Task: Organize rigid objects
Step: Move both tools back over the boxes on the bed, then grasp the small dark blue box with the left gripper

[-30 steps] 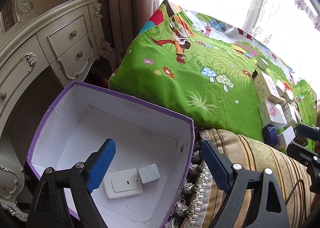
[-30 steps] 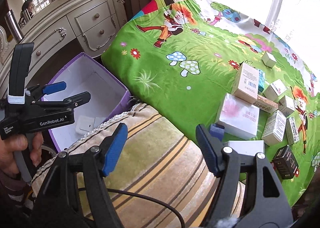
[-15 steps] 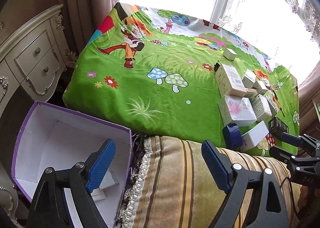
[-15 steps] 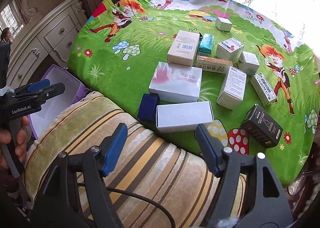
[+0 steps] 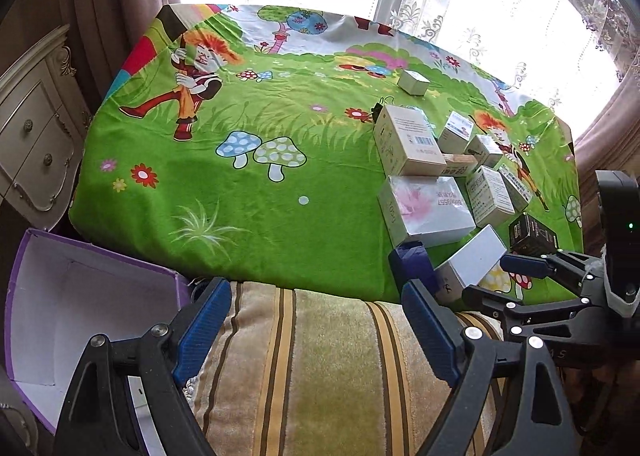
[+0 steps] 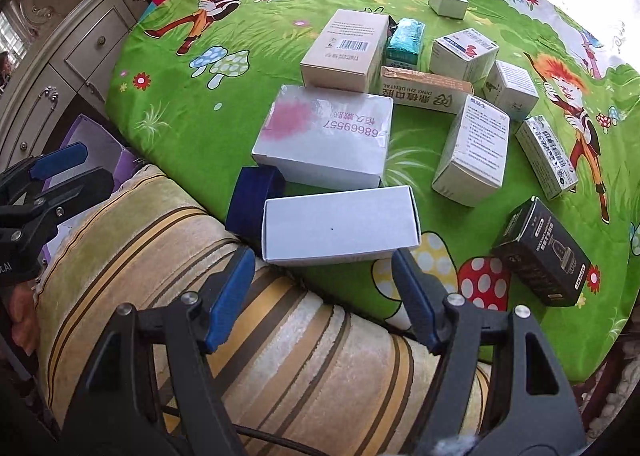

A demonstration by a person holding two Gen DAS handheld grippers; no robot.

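- The left gripper [image 5: 316, 330] is hanging over a striped cushion [image 5: 320, 368]; its jaws are standing wide apart and nothing is between them.
- The right gripper [image 6: 324, 296] is hanging over the same cushion, just before the near edge of the tabletop [image 6: 224, 95]; its jaws are also apart and are holding nothing.
- A plain white box [image 6: 340, 230] is lying at the near edge of the tabletop, just in front of the right gripper, not touched by the blue pads.
- A dark blue box [image 6: 254, 201] is standing against the left end of the white box.
- Behind them, a white box with a pink print [image 6: 324, 139] is lying flat, touching the dark blue box.
- Further back, a beige box with a barcode [image 6: 346, 49], a teal packet [image 6: 406, 41] and a long orange-and-white carton [image 6: 426, 89] are lying close together.
- A black box [image 6: 542, 254] is lying near the right edge of the tabletop, apart from the white ones.
- A purple storage box [image 5: 60, 312] with a white inside is sitting below the tabletop's left near corner, beside the cushion.
- A cream dresser [image 5: 28, 135] is standing to the left of the tabletop.
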